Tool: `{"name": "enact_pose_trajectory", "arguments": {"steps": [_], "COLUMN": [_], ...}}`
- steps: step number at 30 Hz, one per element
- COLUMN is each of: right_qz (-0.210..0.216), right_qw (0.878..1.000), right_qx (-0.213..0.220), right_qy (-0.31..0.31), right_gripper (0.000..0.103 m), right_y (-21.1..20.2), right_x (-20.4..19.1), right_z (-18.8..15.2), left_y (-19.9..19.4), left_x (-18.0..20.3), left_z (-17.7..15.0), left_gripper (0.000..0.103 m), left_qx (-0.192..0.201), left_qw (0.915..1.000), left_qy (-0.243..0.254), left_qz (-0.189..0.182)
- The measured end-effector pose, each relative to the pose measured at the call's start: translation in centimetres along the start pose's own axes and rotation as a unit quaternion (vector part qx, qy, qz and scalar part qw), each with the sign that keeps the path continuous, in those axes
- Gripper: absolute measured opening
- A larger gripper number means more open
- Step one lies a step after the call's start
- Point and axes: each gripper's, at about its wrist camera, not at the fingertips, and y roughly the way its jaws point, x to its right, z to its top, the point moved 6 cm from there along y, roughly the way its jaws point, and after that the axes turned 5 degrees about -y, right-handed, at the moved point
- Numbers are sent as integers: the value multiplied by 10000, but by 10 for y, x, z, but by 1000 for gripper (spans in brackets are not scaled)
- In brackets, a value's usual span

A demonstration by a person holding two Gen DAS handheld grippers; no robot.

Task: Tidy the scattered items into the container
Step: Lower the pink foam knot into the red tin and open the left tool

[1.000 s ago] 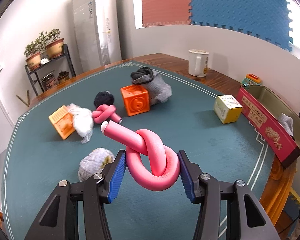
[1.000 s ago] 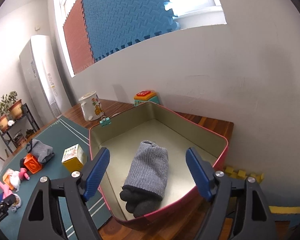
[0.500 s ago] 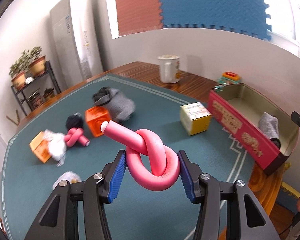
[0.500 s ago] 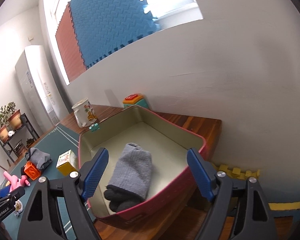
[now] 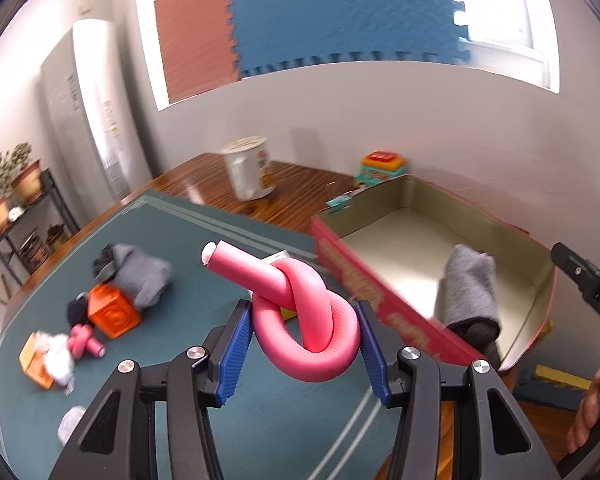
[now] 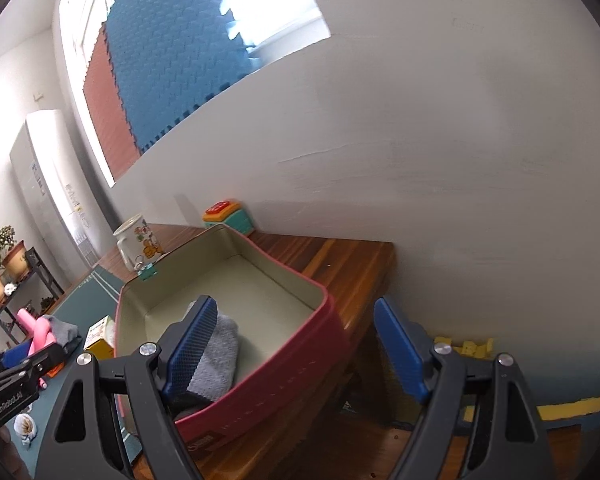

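Observation:
My left gripper [image 5: 305,350] is shut on a knotted pink foam tube [image 5: 306,312], held in the air above the green mat, just left of the red container [image 5: 364,280]. A folded grey sock [image 5: 470,284] lies inside that container. In the right wrist view the same container [image 6: 300,344] sits under my right gripper [image 6: 296,344], which stands open with nothing between its blue pads [image 6: 398,350]. The grey sock [image 6: 216,354] shows behind its left finger. The left gripper with the pink tube [image 6: 38,332] appears at the far left edge.
Scattered on the green mat [image 5: 172,236] are an orange cube [image 5: 114,316], a grey sock bundle [image 5: 140,272], a small pink knot [image 5: 86,340], an orange box with white cloth [image 5: 44,360]. A white mug [image 5: 250,168] and a colourful toy [image 5: 382,166] stand on the wooden table by the wall. A yellow box [image 6: 100,334] sits beside the container.
My left gripper has swung right with the pink tube, bringing the red container close. The right gripper has drifted back and right, so the container sits lower left in its view.

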Motion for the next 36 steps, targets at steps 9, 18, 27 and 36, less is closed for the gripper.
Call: {"name": "enact_pose_trajectory", "arguments": {"steps": [9,18,27,36], "right_qz": [-84,-94,-28,164], "right_qw": [10000,9999,9999,9996], "right_qx": [-13,-81,-108,-140], "right_qy": [45,44,-8,-187], "right_gripper": [84,84,84,84], "right_y": [2,4,4,4], "right_x": [11,12,3,-24], "right_z": [1,-2,-4,-7], "left_y": [16,39,32,31], "left_x": [50,82,65,17], "left_z": [35,48,45,36], "left_gripper": [53,57,86,86], "left_qx": [153,-36,60,-66], "left_qw": [9986,9904,9928,9954], "left_qy": [237,323,161,-266], "left_qz": [-437,-1341,-1188,-921]}}
